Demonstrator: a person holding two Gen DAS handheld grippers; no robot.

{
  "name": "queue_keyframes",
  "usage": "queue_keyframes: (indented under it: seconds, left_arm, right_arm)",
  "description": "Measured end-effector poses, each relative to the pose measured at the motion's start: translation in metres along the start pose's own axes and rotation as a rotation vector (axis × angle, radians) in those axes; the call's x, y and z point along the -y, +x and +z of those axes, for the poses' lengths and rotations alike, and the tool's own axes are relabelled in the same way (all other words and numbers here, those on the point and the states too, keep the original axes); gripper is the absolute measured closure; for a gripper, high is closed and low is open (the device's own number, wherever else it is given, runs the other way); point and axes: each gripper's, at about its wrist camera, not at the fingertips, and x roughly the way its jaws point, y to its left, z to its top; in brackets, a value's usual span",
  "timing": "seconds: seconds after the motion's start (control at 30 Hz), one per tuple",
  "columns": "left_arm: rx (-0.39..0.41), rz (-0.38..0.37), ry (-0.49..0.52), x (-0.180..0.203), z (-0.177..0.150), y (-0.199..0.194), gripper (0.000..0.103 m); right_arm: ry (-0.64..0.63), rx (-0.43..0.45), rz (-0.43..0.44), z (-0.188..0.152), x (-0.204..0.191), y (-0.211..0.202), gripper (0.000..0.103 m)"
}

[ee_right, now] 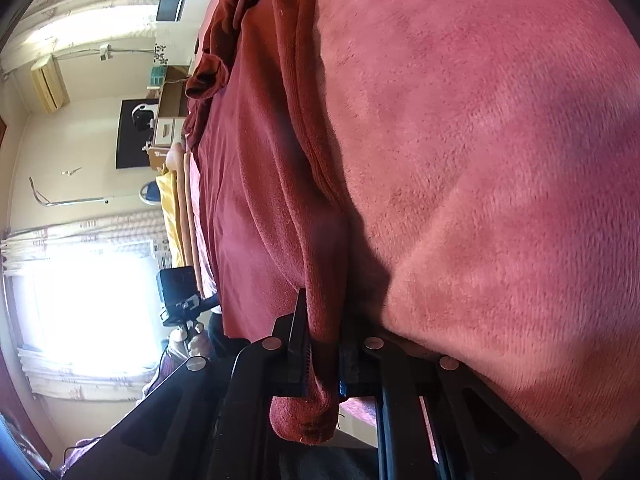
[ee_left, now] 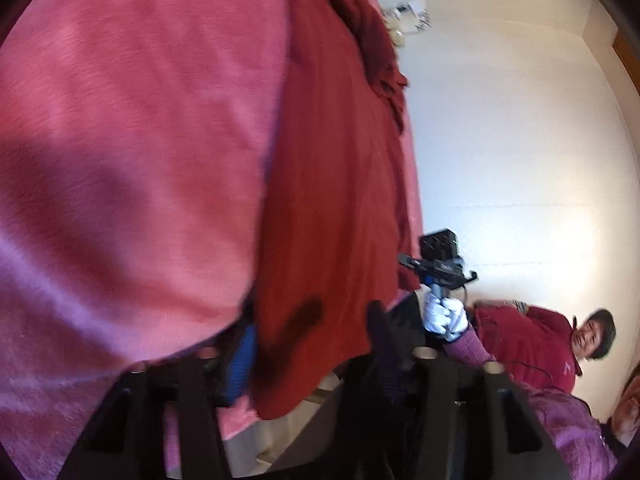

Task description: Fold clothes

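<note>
On pink bedspread (ee_right: 500,160), red garment (ee_right: 280,200) edge pinched

Left hand-held gripper (ee_left: 308,344): jaws parted, red cloth between, pads not pressing. Right hand-held gripper (ee_right: 320,344): jaws clamped on cloth fold, white-gloved hand (ee_left: 444,316) on handle at 4 o'clock.

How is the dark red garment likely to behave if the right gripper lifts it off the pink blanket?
The dark red garment would probably drape limply: it already lies in soft folds. Its fuzzy pile looks grippy rather than slippery. With the right gripper pinching only a bunched edge, the rest would likely trail.
</note>
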Motion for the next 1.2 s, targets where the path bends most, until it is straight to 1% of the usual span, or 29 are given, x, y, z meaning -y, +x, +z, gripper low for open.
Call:
queue_keyframes:
  seconds: [0.03,0.07,0.1,0.13,0.17,0.23,0.27,0.3,0.33,0.4,0.43,0.47,0.57,0.63,0.67,0.7,0.73,0.8,0.83,0.87,0.9,0.93,0.97,1.0,1.03,1.13,1.17,1.2]
  left_arm:
    - [0.014,0.031,-0.013,-0.004,-0.002,0.0,0.088]
    - [0.027,0.082,-0.032,-0.009,-0.004,0.0,0.098]
    - [0.036,0.086,-0.037,-0.009,-0.006,0.0,0.098]
    - [0.044,0.09,-0.042,-0.009,-0.007,0.0,0.099]
    - [0.043,0.111,-0.025,-0.005,-0.008,-0.001,0.1]
    - [0.041,0.138,-0.014,0.003,-0.011,-0.001,0.1]
    - [0.046,0.147,-0.012,0.008,-0.013,-0.001,0.101]
    - [0.055,0.144,-0.004,0.011,-0.015,-0.004,0.101]
    - [0.064,0.14,0.004,0.015,-0.017,-0.007,0.101]
    - [0.099,0.092,0.009,0.017,-0.019,-0.023,0.101]
    - [0.116,0.069,0.011,0.019,-0.021,-0.031,0.101]
    - [0.13,0.065,0.009,0.019,-0.022,-0.038,0.101]
    - [0.122,0.061,-0.003,0.011,-0.026,-0.045,0.101]
    - [0.061,0.043,-0.02,0.006,-0.03,-0.031,0.1]
    - [0.047,0.05,-0.015,0.005,-0.031,-0.025,0.1]
    - [0.043,0.07,-0.015,0.006,-0.031,-0.016,0.1]
    - [0.03,0.074,-0.016,0.004,-0.031,-0.009,0.101]
    - [0.023,0.077,-0.029,0.0,-0.03,-0.004,0.099]
    - [0.023,0.069,-0.037,-0.001,-0.03,-0.004,0.098]
    - [0.022,0.061,-0.044,-0.003,-0.029,-0.005,0.098]
    - [0.022,0.052,-0.052,-0.004,-0.029,-0.005,0.098]
    - [0.022,0.044,-0.06,-0.006,-0.029,-0.005,0.098]
    - [0.022,0.041,-0.062,-0.007,-0.027,-0.002,0.097]
    - [0.02,0.038,-0.062,-0.008,-0.027,-0.001,0.096]
    - [0.019,0.035,-0.062,-0.008,-0.027,0.0,0.094]
    - [0.012,0.036,-0.074,-0.012,-0.025,0.005,0.094]
    - [0.009,0.035,-0.072,-0.013,-0.025,0.008,0.095]
    - [0.007,0.037,-0.077,-0.015,-0.024,0.009,0.095]
  right_arm:
    - [-0.006,-0.005,-0.005,0.0,-0.001,0.0,0.09]
    - [-0.016,-0.009,-0.014,0.001,-0.003,0.0,0.088]
    - [-0.028,-0.012,-0.026,0.0,-0.006,0.001,0.084]
    - [-0.037,-0.013,-0.041,0.0,-0.009,0.002,0.083]
    - [-0.045,-0.011,-0.059,-0.001,-0.012,0.003,0.083]
    - [-0.057,-0.002,-0.095,-0.003,-0.017,0.002,0.086]
    - [-0.054,0.005,-0.109,-0.005,-0.02,0.0,0.091]
    - [-0.05,0.025,-0.105,-0.005,-0.021,-0.005,0.095]
    - [-0.045,0.051,-0.092,-0.006,-0.022,-0.013,0.095]
    - [-0.036,0.104,-0.064,-0.006,-0.024,-0.028,0.096]
    - [-0.036,0.137,-0.078,-0.005,-0.024,-0.038,0.096]
    - [-0.025,0.155,-0.095,-0.004,-0.019,-0.045,0.096]
    - [0.028,0.182,-0.123,0.003,0.001,-0.062,0.096]
    - [0.05,0.156,-0.111,0.006,0.01,-0.056,0.096]
    - [0.059,0.147,-0.098,0.007,0.013,-0.05,0.091]
    - [0.058,0.145,-0.084,0.007,0.015,-0.046,0.091]
    - [0.052,0.143,-0.07,0.007,0.015,-0.043,0.091]
    - [0.054,0.145,-0.037,0.006,0.015,-0.04,0.079]
    - [0.057,0.146,-0.017,0.004,0.013,-0.038,0.075]
    - [0.054,0.142,0.0,0.003,0.011,-0.037,0.067]
    - [0.047,0.135,0.013,0.002,0.009,-0.037,0.055]
    - [0.035,0.125,0.026,0.001,0.006,-0.037,0.05]
    - [0.015,0.116,0.035,0.0,0.0,-0.035,0.038]
    - [-0.003,0.111,0.037,0.0,-0.005,-0.032,0.028]
    - [-0.025,0.103,0.023,0.0,-0.012,-0.026,0.026]
    - [-0.089,0.073,-0.093,0.001,-0.028,-0.012,0.026]
    - [-0.103,0.068,-0.13,0.002,-0.033,-0.009,0.03]
    - [-0.109,0.067,-0.172,0.002,-0.036,-0.007,0.057]
